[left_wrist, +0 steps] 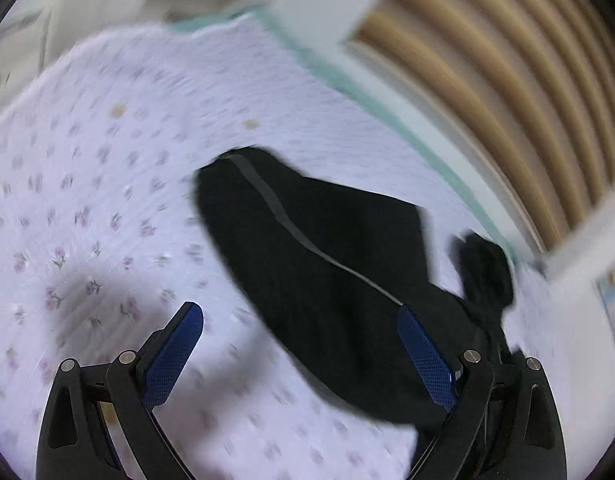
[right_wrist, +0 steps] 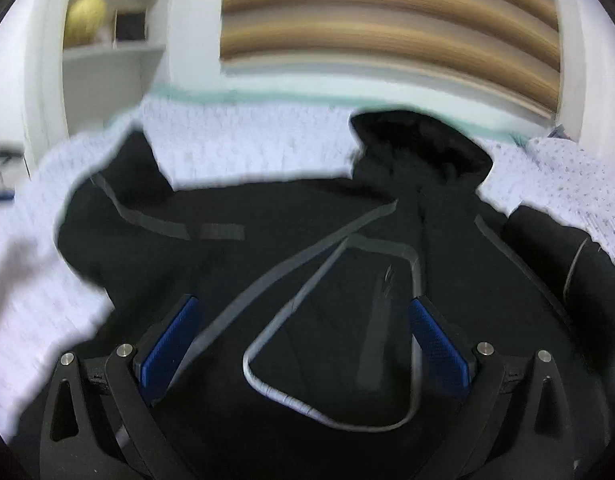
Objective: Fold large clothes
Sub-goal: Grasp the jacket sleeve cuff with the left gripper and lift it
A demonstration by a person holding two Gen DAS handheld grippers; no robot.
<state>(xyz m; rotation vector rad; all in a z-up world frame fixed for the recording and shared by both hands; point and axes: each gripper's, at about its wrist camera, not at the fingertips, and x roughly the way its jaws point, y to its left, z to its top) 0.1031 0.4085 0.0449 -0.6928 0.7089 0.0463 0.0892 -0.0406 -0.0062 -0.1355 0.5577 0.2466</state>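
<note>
A black garment with grey stripes (right_wrist: pixel 307 248) lies spread on a bed with a pale floral sheet (left_wrist: pixel 87 200). In the left wrist view one black sleeve or panel (left_wrist: pixel 307 256) stretches diagonally across the sheet. My left gripper (left_wrist: pixel 299 312) is open and empty, with its right finger over the black fabric and its left finger over bare sheet. My right gripper (right_wrist: pixel 303 308) is open and empty above the middle of the garment, where a grey cord loop (right_wrist: pixel 327 360) lies. A bunched hood or collar (right_wrist: pixel 419 140) sits at the far side. Both views are motion-blurred.
A headboard with brown and beige bands (right_wrist: pixel 387 20) stands behind the bed. A white shelf unit (right_wrist: pixel 107 32) with a yellow object (right_wrist: pixel 85 18) is at the far left. A teal mattress edge (left_wrist: pixel 347 80) runs along the bed's far side.
</note>
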